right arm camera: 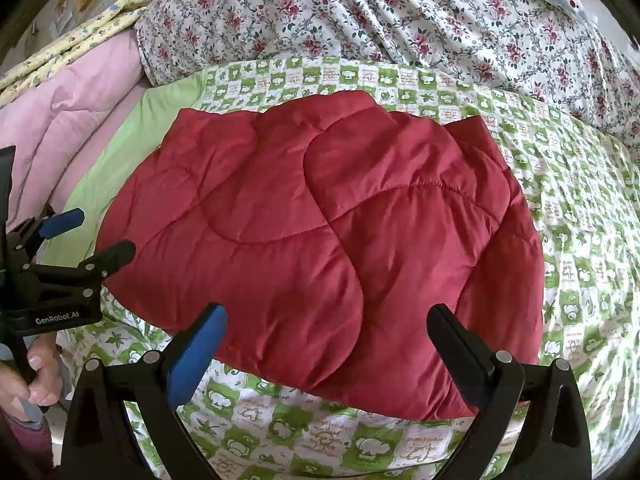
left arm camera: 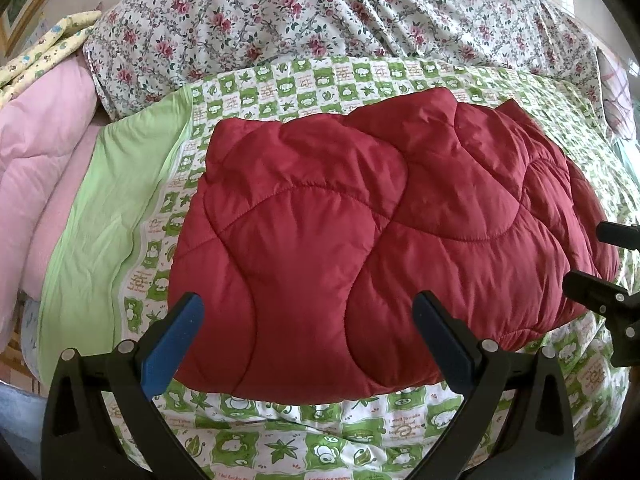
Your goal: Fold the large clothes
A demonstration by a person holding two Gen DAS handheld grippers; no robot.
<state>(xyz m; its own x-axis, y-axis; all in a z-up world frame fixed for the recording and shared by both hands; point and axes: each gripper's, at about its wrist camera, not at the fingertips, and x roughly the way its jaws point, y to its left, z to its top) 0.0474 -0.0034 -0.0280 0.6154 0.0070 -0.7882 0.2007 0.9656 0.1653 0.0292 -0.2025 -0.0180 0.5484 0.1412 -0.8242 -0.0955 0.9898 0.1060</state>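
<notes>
**Item: red quilted garment, folded, on bed**

Location: the red quilted garment (left arm camera: 384,236) lies as a compact padded bundle on the green-and-white patterned sheet (left arm camera: 304,440), mid-bed, where the flat surface supports folding.
Left gripper (left arm camera: 308,332): fingers spread wide, holding nothing, hovering at the bundle's near edge.
Right gripper (right arm camera: 328,344): fingers likewise apart and empty, at the near edge further right.
Surroundings: floral quilt (left arm camera: 304,12) behind; pink bedding (left arm camera: 44,152) to the left.
Assessment: the fold looks largely complete; both grippers seem placed to press or square the bundle.
</notes>
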